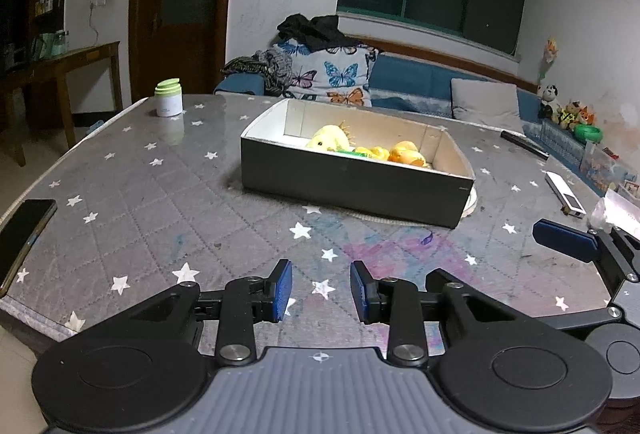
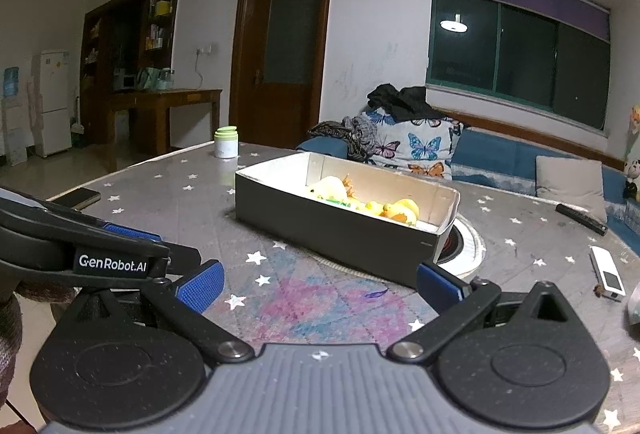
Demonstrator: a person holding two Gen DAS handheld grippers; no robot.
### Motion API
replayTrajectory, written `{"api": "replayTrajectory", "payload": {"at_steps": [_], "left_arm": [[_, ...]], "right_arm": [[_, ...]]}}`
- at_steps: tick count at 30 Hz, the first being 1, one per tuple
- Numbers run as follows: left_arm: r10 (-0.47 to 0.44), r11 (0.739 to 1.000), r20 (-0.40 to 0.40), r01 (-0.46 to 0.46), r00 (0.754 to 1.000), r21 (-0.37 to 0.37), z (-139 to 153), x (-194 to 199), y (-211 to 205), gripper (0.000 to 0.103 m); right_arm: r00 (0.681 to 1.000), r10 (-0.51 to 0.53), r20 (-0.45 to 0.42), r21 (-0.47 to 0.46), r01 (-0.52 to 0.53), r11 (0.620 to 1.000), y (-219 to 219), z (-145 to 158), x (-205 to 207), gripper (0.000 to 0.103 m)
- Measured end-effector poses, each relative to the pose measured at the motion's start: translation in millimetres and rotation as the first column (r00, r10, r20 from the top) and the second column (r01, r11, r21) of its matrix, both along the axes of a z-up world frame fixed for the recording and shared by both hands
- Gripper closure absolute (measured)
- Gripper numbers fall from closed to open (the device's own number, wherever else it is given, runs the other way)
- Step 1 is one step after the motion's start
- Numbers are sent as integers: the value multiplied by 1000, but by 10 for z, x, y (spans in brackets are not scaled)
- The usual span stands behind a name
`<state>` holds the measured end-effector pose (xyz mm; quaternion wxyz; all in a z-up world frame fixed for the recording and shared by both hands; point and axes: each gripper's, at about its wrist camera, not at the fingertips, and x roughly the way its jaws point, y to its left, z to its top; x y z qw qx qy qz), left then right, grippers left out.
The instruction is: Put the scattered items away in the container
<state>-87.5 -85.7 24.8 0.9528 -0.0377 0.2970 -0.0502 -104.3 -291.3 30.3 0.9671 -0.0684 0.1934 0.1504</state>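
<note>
A dark open box [image 1: 352, 185] with a white inside stands on the grey star-patterned table [image 1: 160, 193]. It holds a yellow plush toy [image 1: 328, 139], a green piece [image 1: 352, 153] and yellow-orange ducks [image 1: 406, 153]. The box also shows in the right wrist view [image 2: 332, 234] with the toys [image 2: 384, 207] inside. My left gripper [image 1: 320, 292] is open and empty, low over the table in front of the box. My right gripper [image 2: 320, 282] is open wide and empty, also in front of the box; one of its fingers [image 1: 564, 240] shows at the right of the left wrist view.
A white jar with a green lid [image 1: 169, 98] stands at the far left. A phone [image 1: 24, 234] lies at the left edge. A white remote [image 1: 564, 193] and a black remote [image 1: 524, 143] lie at the right. A round white plate [image 2: 468, 250] lies under the box.
</note>
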Motion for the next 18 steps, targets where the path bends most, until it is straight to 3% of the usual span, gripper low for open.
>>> {"api": "replayTrajectory", "payload": {"at_steps": [18], "left_arm": [[24,999,-62,-23,998,26,-90,326,99,69]], "right_arm": [[998,7,-69,-17,-8,1000,108,-97,343,0]]}}
